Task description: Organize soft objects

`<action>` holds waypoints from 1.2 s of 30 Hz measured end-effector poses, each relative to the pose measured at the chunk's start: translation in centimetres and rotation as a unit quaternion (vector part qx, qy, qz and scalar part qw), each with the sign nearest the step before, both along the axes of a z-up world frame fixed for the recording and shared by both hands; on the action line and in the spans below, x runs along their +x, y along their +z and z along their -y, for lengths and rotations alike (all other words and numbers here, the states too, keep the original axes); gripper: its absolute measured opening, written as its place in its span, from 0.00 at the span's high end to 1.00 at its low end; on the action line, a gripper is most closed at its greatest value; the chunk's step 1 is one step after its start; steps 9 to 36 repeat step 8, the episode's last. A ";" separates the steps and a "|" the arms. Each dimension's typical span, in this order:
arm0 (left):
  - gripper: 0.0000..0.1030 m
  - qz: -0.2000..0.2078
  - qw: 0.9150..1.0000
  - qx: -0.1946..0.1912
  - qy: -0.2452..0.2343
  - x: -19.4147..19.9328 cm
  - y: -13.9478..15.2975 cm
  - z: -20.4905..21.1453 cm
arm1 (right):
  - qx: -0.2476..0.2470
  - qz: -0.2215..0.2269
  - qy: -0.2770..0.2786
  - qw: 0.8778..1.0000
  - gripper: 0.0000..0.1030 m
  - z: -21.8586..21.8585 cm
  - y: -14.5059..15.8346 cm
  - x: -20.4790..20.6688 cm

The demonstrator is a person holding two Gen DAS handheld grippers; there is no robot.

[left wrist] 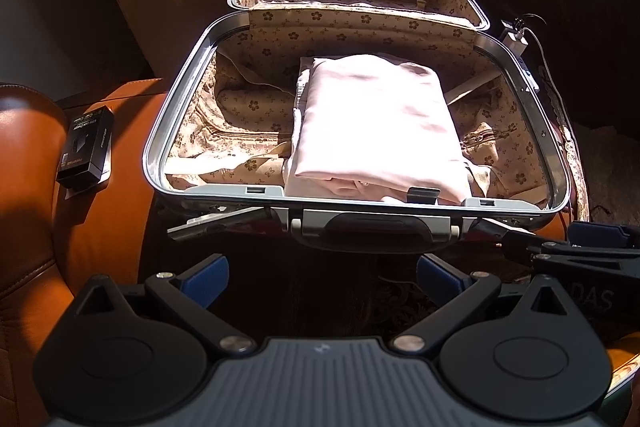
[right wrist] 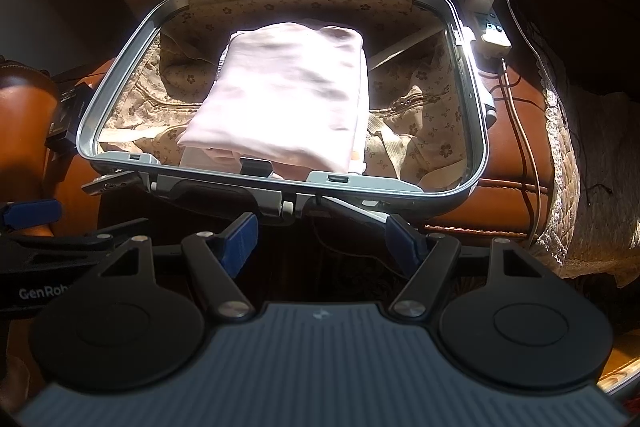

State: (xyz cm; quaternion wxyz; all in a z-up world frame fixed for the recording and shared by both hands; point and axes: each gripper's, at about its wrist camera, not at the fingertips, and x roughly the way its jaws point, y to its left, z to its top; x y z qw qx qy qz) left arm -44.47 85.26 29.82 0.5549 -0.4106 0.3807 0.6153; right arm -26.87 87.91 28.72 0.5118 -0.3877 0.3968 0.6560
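A hard-shell suitcase [left wrist: 188, 67] lies open on a tan leather seat [left wrist: 100, 227], its rounded rim a band of polished metal and its inside lined with beige cloth printed in small dark flowers; the lining sags in soft wrinkles around a zip seam. In the lower half, near the middle and reaching the front edge, rests a folded pink garment [left wrist: 372, 123] (smooth, pillow-like, washed pale by sunlight), a flat rectangle with rounded corners. The left gripper [left wrist: 322, 277] hangs released in front of the case, its blue pads wide apart with nothing between them; the right gripper [right wrist: 322, 241] is likewise spread and empty, just short of the grey plastic carry handle [right wrist: 224, 193]. A matte black box [left wrist: 86, 147] sits on the leather to the left; a white power strip [right wrist: 486, 23] with cables lies to the right.
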 end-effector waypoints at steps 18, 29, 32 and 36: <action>0.00 -0.013 1.000 0.006 -0.002 0.2 0.6 0.3 | 0.003 -0.003 0.001 1.000 0.24 0.3 0.4 0.0; 0.00 -0.013 1.000 0.006 -0.002 0.2 0.6 0.3 | 0.003 -0.003 0.001 1.000 0.24 0.3 0.4 0.0; 0.00 -0.013 1.000 0.006 -0.002 0.2 0.6 0.3 | 0.003 -0.003 0.001 1.000 0.24 0.3 0.4 0.0; 0.00 -0.013 1.000 0.006 -0.002 0.2 0.6 0.3 | 0.003 -0.003 0.001 1.000 0.24 0.3 0.4 0.0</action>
